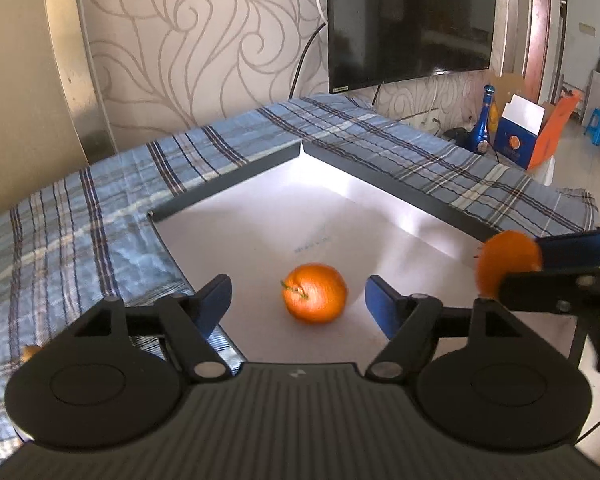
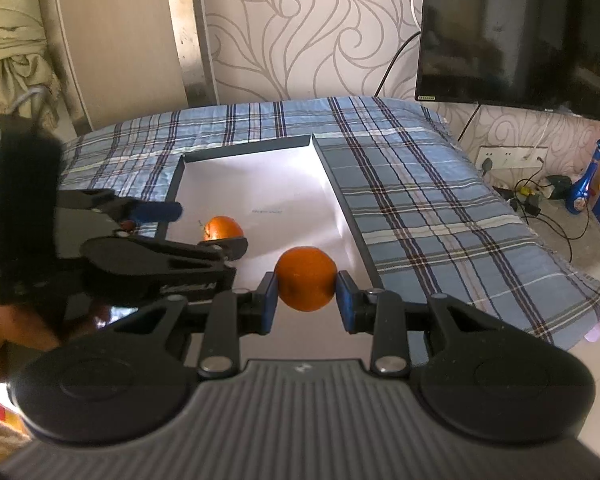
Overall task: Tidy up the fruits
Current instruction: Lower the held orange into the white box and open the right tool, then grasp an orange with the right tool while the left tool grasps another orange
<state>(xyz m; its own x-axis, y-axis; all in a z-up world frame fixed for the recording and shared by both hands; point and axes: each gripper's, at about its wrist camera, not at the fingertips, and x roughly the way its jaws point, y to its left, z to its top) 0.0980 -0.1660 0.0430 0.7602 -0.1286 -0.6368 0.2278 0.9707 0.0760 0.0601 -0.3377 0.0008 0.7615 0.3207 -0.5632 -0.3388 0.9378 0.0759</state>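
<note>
A shallow white tray with a dark rim (image 1: 380,216) lies on a blue plaid cloth. An orange with a bit of stem (image 1: 315,298) rests on the tray floor. My left gripper (image 1: 297,293) stands open around that orange, its blue pads clear of the fruit on both sides. At the right edge, my right gripper (image 1: 516,268) is shut on a second orange (image 1: 504,254) above the tray's right rim. In the right wrist view that gripper (image 2: 306,292) pinches its orange (image 2: 306,278) between both pads, and the left gripper (image 2: 211,228) straddles the resting orange (image 2: 221,227) over the tray (image 2: 267,176).
The plaid cloth (image 2: 420,208) covers the table around the tray. A dark television (image 1: 408,20) hangs on the patterned wall. A blue bottle (image 1: 484,120), an orange-and-blue box (image 1: 520,140) and cables (image 2: 540,200) sit off the table's right end. A hand (image 2: 3,332) holds the left gripper.
</note>
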